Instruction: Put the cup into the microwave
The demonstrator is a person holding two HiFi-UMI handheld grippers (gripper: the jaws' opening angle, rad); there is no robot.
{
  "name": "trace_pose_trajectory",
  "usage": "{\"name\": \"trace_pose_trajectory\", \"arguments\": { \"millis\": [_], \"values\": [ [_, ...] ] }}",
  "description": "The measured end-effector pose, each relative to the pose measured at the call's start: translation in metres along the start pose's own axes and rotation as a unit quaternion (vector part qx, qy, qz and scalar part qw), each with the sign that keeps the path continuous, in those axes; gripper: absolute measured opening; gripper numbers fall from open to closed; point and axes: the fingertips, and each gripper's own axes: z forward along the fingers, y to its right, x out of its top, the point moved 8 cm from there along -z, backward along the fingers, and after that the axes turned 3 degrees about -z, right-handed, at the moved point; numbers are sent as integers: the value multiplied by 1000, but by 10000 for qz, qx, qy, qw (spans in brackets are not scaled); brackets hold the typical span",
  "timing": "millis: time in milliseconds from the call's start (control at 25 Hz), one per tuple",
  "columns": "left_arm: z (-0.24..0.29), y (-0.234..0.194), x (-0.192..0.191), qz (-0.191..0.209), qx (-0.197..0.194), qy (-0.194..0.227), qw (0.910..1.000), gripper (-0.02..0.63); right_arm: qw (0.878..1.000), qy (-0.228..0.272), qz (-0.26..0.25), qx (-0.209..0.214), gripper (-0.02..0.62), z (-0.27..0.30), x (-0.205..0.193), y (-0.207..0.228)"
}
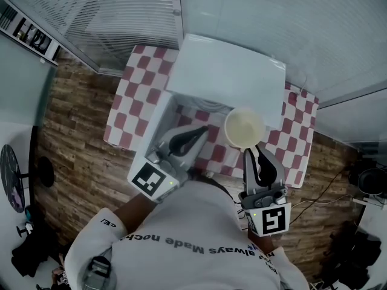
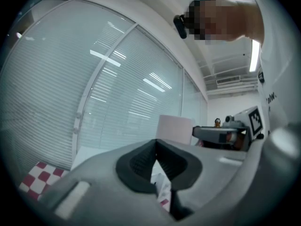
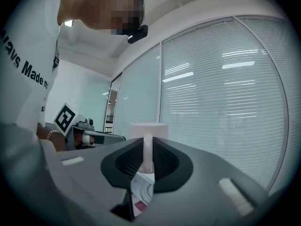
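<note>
A cream cup (image 1: 244, 127) hangs in the air just in front of the white microwave (image 1: 230, 71), whose door (image 1: 155, 125) stands swung out to the left. My right gripper (image 1: 253, 153) is shut on the cup's handle. In the right gripper view the cup (image 3: 148, 130) stands upright past the right gripper (image 3: 147, 149), with the handle pinched between the pads. My left gripper (image 1: 202, 132) is shut with nothing in it, low by the microwave's opening and left of the cup. The left gripper view shows that left gripper (image 2: 155, 147), the cup (image 2: 175, 128) and the right gripper (image 2: 221, 134) beyond.
The microwave sits on a table with a red-and-white checked cloth (image 1: 124, 101), backed by glass walls with blinds (image 1: 121, 17). Wooden floor (image 1: 66, 138) lies to the left, with a fan (image 1: 12, 177) and cables (image 1: 320, 192) at the sides.
</note>
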Motion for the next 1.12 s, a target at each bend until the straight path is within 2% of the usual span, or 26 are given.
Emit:
{"name": "trace_pose_trajectory", "arguments": {
  "millis": [560,1120],
  "values": [
    [3,-27,-50,-129,174,-343,9992,3,9989,-428,198,72,41,13,-58,-5],
    [20,-57,-105,-271,66,-574,9980,5,9970,-605,475,-85,41,39,-121,-8]
  ]
}}
